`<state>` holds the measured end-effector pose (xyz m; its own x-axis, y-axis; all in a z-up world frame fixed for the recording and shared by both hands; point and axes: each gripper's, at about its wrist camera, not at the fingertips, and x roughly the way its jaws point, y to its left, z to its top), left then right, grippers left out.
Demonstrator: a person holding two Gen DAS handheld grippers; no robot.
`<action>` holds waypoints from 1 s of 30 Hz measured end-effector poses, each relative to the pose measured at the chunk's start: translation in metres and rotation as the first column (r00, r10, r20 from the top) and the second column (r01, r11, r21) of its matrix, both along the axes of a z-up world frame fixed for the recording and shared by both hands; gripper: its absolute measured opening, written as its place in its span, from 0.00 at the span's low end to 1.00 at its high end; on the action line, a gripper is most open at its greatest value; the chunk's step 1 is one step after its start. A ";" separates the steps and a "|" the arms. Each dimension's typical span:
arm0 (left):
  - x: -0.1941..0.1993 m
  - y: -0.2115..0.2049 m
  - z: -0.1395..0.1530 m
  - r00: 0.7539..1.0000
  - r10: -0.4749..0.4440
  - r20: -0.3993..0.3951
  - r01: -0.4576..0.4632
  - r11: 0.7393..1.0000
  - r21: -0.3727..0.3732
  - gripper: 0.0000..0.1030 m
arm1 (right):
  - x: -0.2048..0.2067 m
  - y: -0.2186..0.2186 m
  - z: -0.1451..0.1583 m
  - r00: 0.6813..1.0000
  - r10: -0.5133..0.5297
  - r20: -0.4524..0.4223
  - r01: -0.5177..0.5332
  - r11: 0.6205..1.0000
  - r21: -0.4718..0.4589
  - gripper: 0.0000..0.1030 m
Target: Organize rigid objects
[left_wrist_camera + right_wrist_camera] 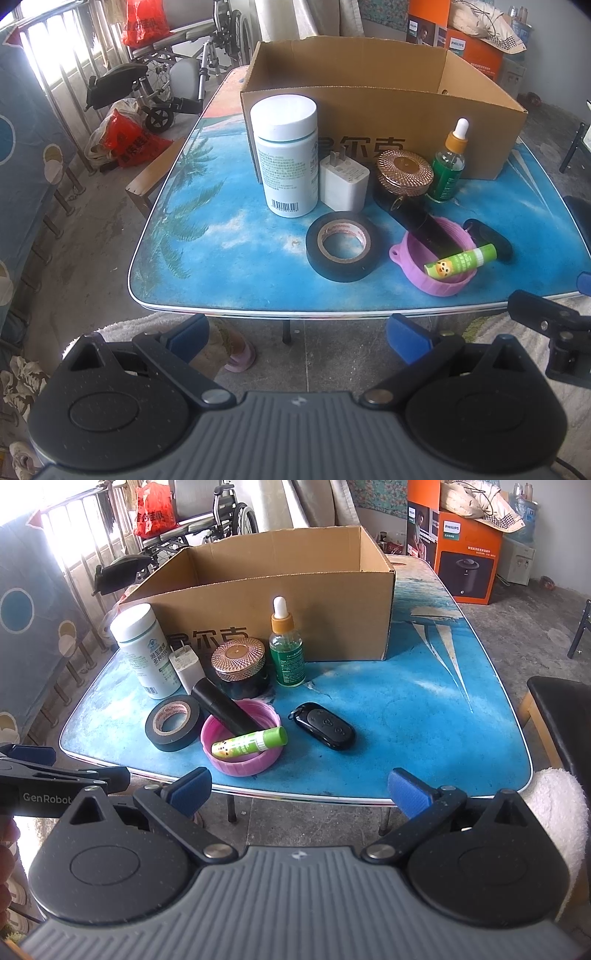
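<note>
Both grippers stood wide open and empty, short of the bench's [424, 716] near edge: left gripper [297, 338], right gripper [301, 788]. An open cardboard box [295, 602] sat at the back. Before it stood a white bottle [142, 650], charger [186, 666], lidded jar [240, 668] and dropper bottle [286, 650]. Nearer lay a tape roll [173, 723], a pink lid [242, 738] holding a glue stick [249, 744] and black tube [221, 705], and a key fob [325, 725] just beside it.

In front of me I count one cardboard box [280, 602], one white bottle [142, 650], one charger plug [186, 664], one gold-lidded jar [240, 668], one dropper bottle [286, 650], one roll of black tape [173, 723], one pink lid [242, 749], one black tube [221, 705], one green glue stick [249, 743] and one key fob [325, 725].
</note>
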<state>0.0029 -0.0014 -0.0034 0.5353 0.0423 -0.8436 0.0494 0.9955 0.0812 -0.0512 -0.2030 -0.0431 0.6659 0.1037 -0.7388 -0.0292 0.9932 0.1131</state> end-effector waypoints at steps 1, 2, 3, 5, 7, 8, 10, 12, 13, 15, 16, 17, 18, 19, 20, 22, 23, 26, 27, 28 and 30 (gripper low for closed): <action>0.003 -0.002 -0.001 1.000 -0.001 -0.004 0.001 1.000 0.001 1.00 | 0.002 -0.001 -0.001 1.000 -0.001 -0.001 0.001 1.000 0.001 0.99; 0.005 -0.003 -0.001 1.000 -0.001 -0.006 0.001 1.000 0.002 1.00 | 0.003 -0.002 -0.001 1.000 -0.002 -0.002 0.002 1.000 0.003 0.99; 0.006 -0.003 -0.002 1.000 -0.002 -0.009 0.002 1.000 0.003 1.00 | 0.004 -0.003 -0.002 1.000 -0.004 -0.004 0.004 1.000 0.005 0.99; 0.010 -0.005 -0.002 1.000 -0.004 -0.015 0.004 1.000 0.006 1.00 | 0.007 -0.004 -0.003 1.000 -0.006 -0.007 0.006 1.000 0.009 0.99; 0.014 -0.008 -0.004 1.000 -0.007 -0.020 0.007 1.000 0.007 1.00 | 0.011 -0.006 -0.005 1.000 -0.009 -0.012 0.010 1.000 0.012 0.99; 0.015 -0.009 -0.004 1.000 -0.009 -0.022 0.009 1.000 0.007 1.00 | 0.012 -0.007 -0.005 1.000 -0.010 -0.013 0.010 1.000 0.013 0.99; 0.018 -0.010 -0.005 1.000 -0.016 -0.024 0.016 1.000 0.002 1.00 | 0.015 -0.009 -0.006 1.000 -0.011 -0.011 0.012 1.000 0.016 0.99; 0.021 -0.011 -0.007 0.999 -0.027 -0.023 0.027 1.000 -0.005 1.00 | 0.018 -0.014 -0.006 1.000 -0.016 0.000 0.016 0.999 0.032 0.99; 0.021 -0.012 -0.007 0.999 -0.035 -0.020 0.035 0.999 -0.008 1.00 | 0.019 -0.017 -0.006 1.000 -0.020 0.006 0.019 0.999 0.044 0.99; 0.022 -0.014 -0.007 0.998 -0.059 0.000 0.059 0.998 -0.021 1.00 | 0.021 -0.025 -0.006 1.000 -0.026 0.017 0.025 0.996 0.085 0.99; 0.022 -0.015 -0.006 0.997 -0.073 0.010 0.074 0.997 -0.030 1.00 | 0.022 -0.030 -0.007 0.999 -0.033 0.018 0.031 0.993 0.113 0.99; 0.022 -0.016 -0.006 0.996 -0.089 0.021 0.090 0.995 -0.042 1.00 | 0.022 -0.035 -0.008 0.999 -0.040 0.016 0.037 0.989 0.144 0.99; 0.022 -0.017 -0.004 0.993 -0.113 0.038 0.115 0.992 -0.060 1.00 | 0.023 -0.039 -0.009 0.999 -0.044 0.011 0.042 0.984 0.175 0.99; 0.021 -0.018 -0.003 0.989 -0.135 0.057 0.140 0.987 -0.080 1.00 | 0.024 -0.044 -0.012 0.999 -0.050 0.004 0.048 0.976 0.212 0.99; 0.020 -0.019 -0.002 0.984 -0.158 0.076 0.166 0.981 -0.099 1.00 | 0.024 -0.048 -0.014 0.998 -0.056 -0.002 0.055 0.967 0.247 0.99; 0.019 -0.024 -0.002 0.973 -0.210 0.099 0.222 0.967 -0.127 1.00 | 0.024 -0.055 -0.019 0.998 -0.065 -0.012 0.065 0.949 0.308 0.98; 0.019 -0.026 -0.003 0.967 -0.233 0.106 0.246 0.959 -0.139 0.99 | 0.024 -0.057 -0.023 0.997 -0.068 -0.020 0.071 0.938 0.338 0.97; 0.019 -0.036 -0.004 0.946 -0.295 0.136 0.315 0.936 -0.160 0.98 | 0.027 -0.063 -0.032 0.997 -0.071 -0.040 0.082 0.903 0.422 0.90; 0.020 -0.039 -0.004 0.938 -0.316 0.144 0.337 0.928 -0.159 0.95 | 0.028 -0.064 -0.035 0.996 -0.070 -0.046 0.083 0.890 0.448 0.89; 0.020 -0.042 -0.003 0.930 -0.335 0.152 0.357 0.921 -0.155 0.94 | 0.029 -0.066 -0.039 0.996 -0.069 -0.053 0.086 0.873 0.480 0.87; 0.022 -0.051 -0.005 0.915 -0.369 0.164 0.391 0.910 -0.135 0.87 | 0.033 -0.067 -0.045 0.996 -0.063 -0.060 0.085 0.845 0.528 0.81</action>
